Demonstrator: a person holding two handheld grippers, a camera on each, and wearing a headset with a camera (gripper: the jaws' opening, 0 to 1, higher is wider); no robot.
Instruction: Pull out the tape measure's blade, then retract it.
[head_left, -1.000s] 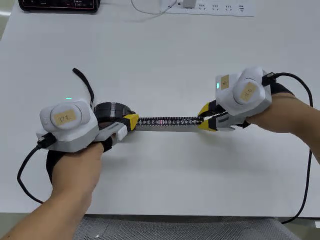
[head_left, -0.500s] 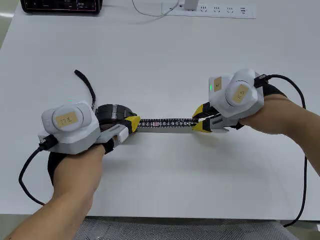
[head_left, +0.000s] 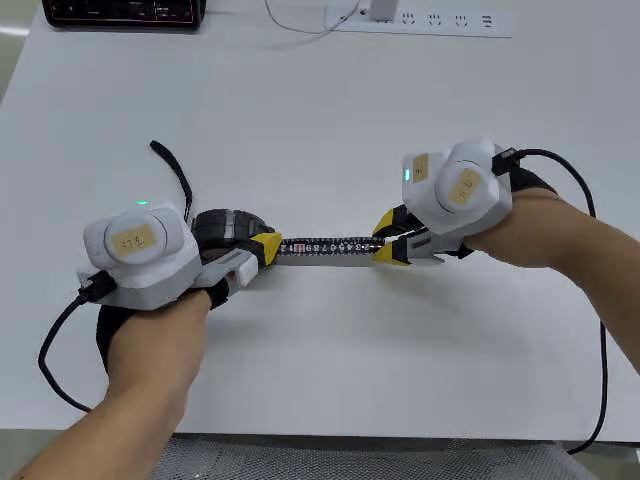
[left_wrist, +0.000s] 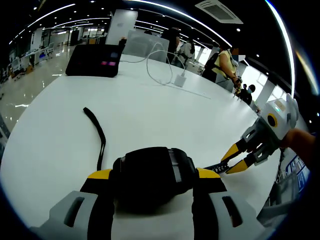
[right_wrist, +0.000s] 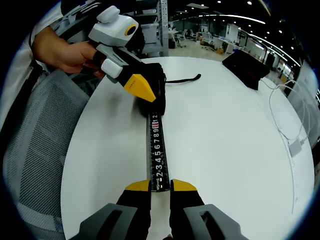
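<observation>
While left hand-held gripper (left_wrist: 152, 177) clamps tape measure (head_left: 225, 228), right hand-held gripper (right_wrist: 160, 186) pinches its blade (right_wrist: 156, 150)

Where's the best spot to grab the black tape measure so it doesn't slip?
Grip the tape measure across its round black body, coming from the back, opposite where the blade comes out. The left tool is shut on it that way, leaving the blade free.

the head view looks steeply down on the white counter (head_left: 320, 110) from high above its near edge. the left gripper view sits low, right behind the tape measure (left_wrist: 152, 175), facing across the counter. the right gripper view looks back along the blade (right_wrist: 156, 145) toward it. all three share that blade.
</observation>
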